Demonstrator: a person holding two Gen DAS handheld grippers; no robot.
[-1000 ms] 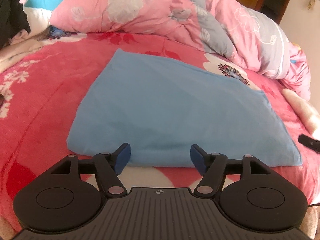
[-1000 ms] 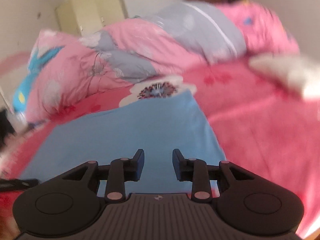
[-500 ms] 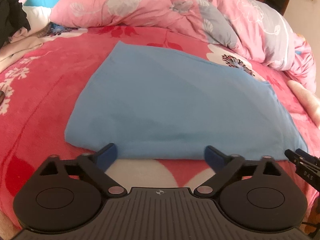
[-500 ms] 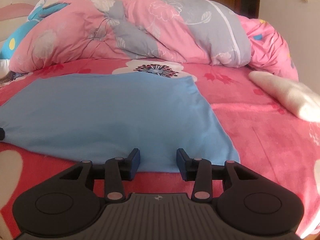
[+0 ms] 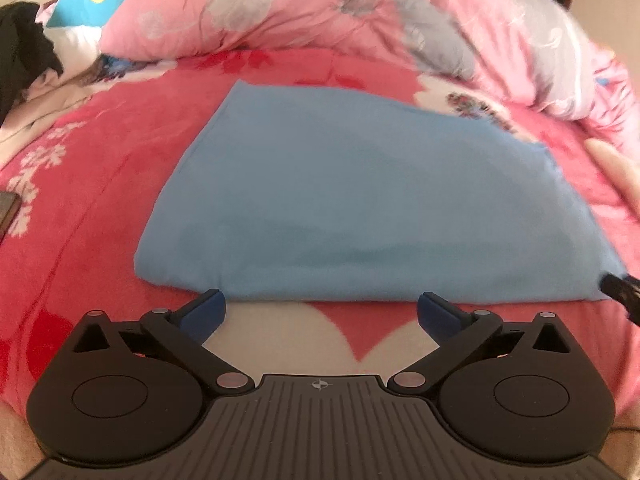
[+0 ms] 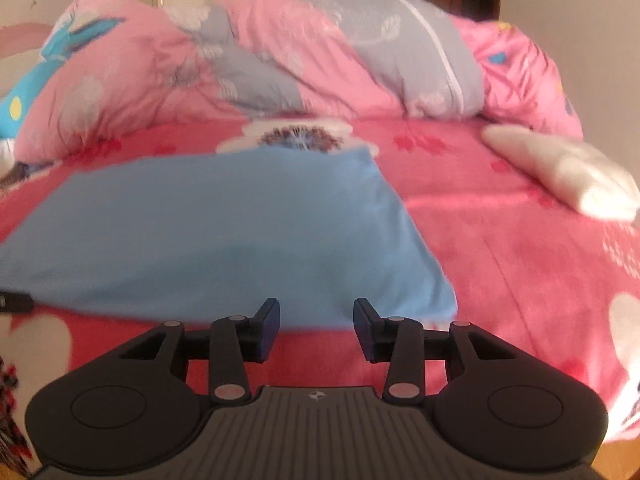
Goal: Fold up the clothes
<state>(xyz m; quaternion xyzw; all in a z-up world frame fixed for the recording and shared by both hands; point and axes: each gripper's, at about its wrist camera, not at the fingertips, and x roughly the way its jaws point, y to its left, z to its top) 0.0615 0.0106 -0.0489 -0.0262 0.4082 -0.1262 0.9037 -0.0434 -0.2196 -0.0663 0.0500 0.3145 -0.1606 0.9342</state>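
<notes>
We work over a bed (image 5: pixel 80 184) covered in a pink floral blanket, with one pink-and-grey quilt (image 6: pixel 320 64) bunched at its far side. One blue folded garment (image 5: pixel 360 200) lies flat at the middle. Our left hand-held gripper (image 5: pixel 320 314) hovers at its near edge, fingers wide apart; our right hand-held gripper (image 6: pixel 316 326) hovers at the near right corner, fingers parted, holding nothing.

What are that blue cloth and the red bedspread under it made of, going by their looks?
The blue cloth looks like thin, matte woven or knit fabric, perhaps cotton: smooth, lying flat with soft creases. The red bedspread looks like plush fleece: its surface is fuzzy and shows brushed streaks, with printed white flowers. Both are guesses from appearance; the pictures are slightly blurred.
</notes>
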